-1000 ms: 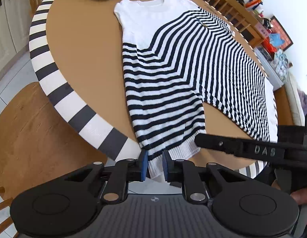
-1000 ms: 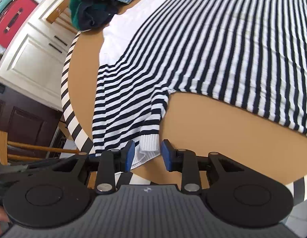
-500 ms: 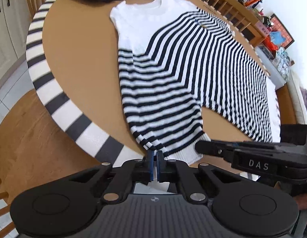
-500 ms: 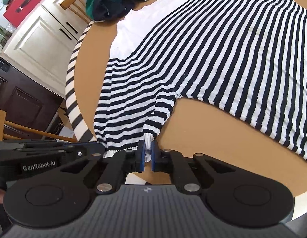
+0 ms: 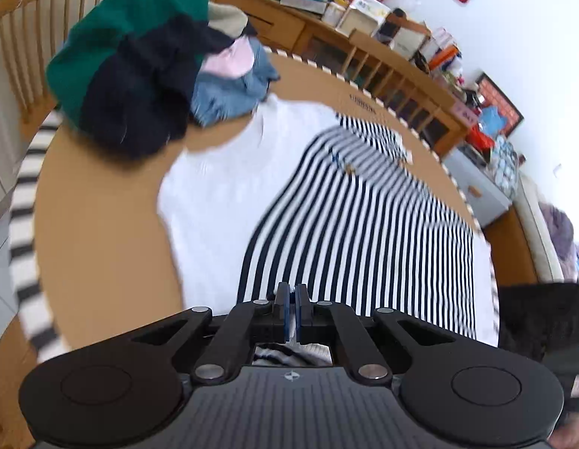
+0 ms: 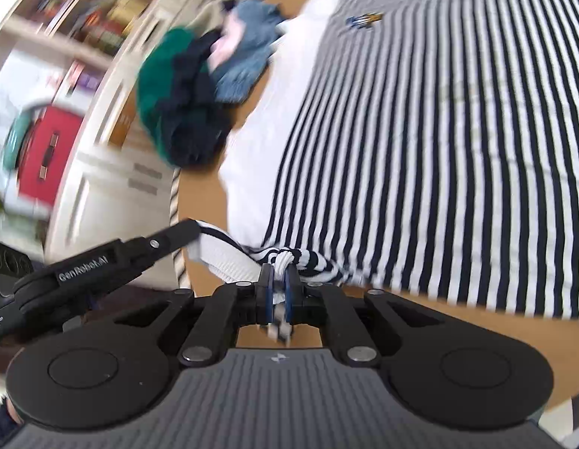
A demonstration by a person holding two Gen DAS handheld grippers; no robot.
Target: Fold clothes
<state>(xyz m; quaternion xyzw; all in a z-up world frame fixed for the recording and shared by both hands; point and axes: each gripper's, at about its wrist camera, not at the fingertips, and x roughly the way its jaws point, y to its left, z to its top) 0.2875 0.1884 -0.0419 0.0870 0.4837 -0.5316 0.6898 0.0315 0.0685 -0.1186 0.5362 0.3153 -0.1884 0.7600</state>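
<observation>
The only words clear enough to read are "GenRobot.AI", in white letters on the black arm of the left gripper (image 6: pixel 192 230), and the other small print around the room is too blurry.

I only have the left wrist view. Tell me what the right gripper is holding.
Observer: The right gripper is shut on the striped sleeve, which is bunched between its fingers.
Operator: Confirm that my left one really has cloth.
Observer: The right wrist view shows the left gripper pinching the sleeve's white cuff.
Operator: Say how the two grips sit.
Observer: They are side by side, with the cuff spanning between them at the near corner of the sweater body.
</observation>
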